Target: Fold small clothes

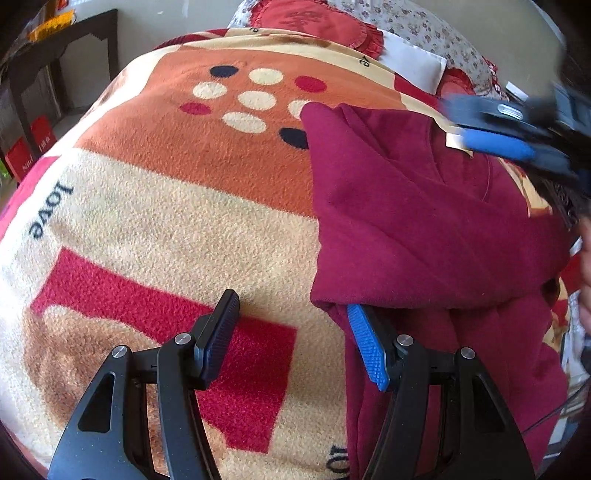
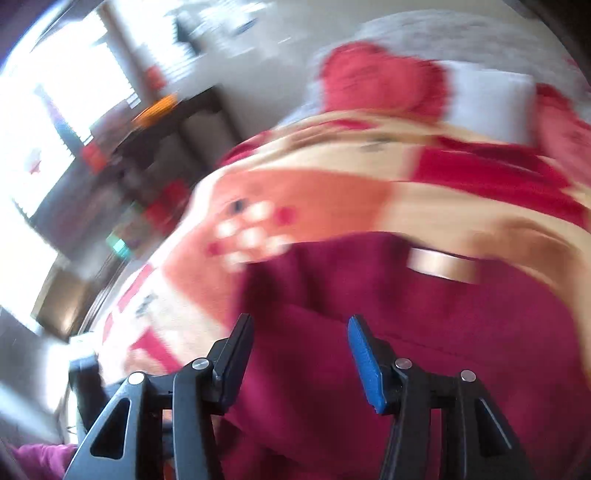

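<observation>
A dark red garment [image 1: 424, 229] lies partly folded on a patterned fleece blanket [image 1: 177, 206], a folded flap on top and a tan neck label showing at its far edge. My left gripper [image 1: 291, 336] is open and empty, low over the blanket at the garment's left edge, its blue finger [image 1: 369, 350] beside the cloth. My right gripper [image 2: 301, 350] is open and empty above the garment [image 2: 406, 350]; that view is blurred. It also shows in the left wrist view [image 1: 495, 133], blurred, over the garment's far right corner by the label [image 2: 441, 269].
The blanket covers a bed with red cushions [image 1: 314, 22] and a white pillow [image 1: 417, 62] at the far end. A dark wooden table [image 1: 55, 44] stands at the far left, with red boxes [image 1: 29, 147] on the floor below it.
</observation>
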Demonstrator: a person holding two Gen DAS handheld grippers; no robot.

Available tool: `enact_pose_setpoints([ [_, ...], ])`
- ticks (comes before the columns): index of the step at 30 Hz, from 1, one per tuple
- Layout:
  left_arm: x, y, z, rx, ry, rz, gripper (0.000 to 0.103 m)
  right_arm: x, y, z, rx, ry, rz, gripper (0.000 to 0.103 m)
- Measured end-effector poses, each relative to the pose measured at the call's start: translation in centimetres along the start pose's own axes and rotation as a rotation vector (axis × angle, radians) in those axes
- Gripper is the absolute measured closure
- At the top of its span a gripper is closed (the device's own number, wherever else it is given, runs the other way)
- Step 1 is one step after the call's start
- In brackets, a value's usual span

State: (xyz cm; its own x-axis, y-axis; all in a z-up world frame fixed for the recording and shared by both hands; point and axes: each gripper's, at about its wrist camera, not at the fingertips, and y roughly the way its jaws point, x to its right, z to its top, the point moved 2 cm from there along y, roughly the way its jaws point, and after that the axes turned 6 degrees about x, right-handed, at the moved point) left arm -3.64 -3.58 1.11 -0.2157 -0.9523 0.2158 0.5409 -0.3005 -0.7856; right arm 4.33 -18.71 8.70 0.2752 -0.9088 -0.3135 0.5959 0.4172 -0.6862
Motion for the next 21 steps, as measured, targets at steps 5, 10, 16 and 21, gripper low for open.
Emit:
enact_pose_setpoints([
  [5, -0.3, 0.0, -0.1, 0.002, -0.01, -0.019, 0.042, -2.1, 6.1, 0.0, -0.103, -0.092, -0.058, 0.052],
  [10, -0.9, 0.1, -0.2, -0.002, -0.024, -0.043, 0.042, -0.8, 4.9, 0.1, -0.065, -0.068, -0.058, 0.052],
  [16, -1.0, 0.1, -0.5, 0.01, -0.026, -0.04, 0.042, 1.4, 5.7, -0.8, -0.136, -0.095, -0.077, 0.052],
  [21, -0.7, 0.5, -0.1, 0.006, -0.029, -0.038, 0.042, 1.1, 6.9, -1.8, -0.164, -0.167, -0.11, 0.08],
])
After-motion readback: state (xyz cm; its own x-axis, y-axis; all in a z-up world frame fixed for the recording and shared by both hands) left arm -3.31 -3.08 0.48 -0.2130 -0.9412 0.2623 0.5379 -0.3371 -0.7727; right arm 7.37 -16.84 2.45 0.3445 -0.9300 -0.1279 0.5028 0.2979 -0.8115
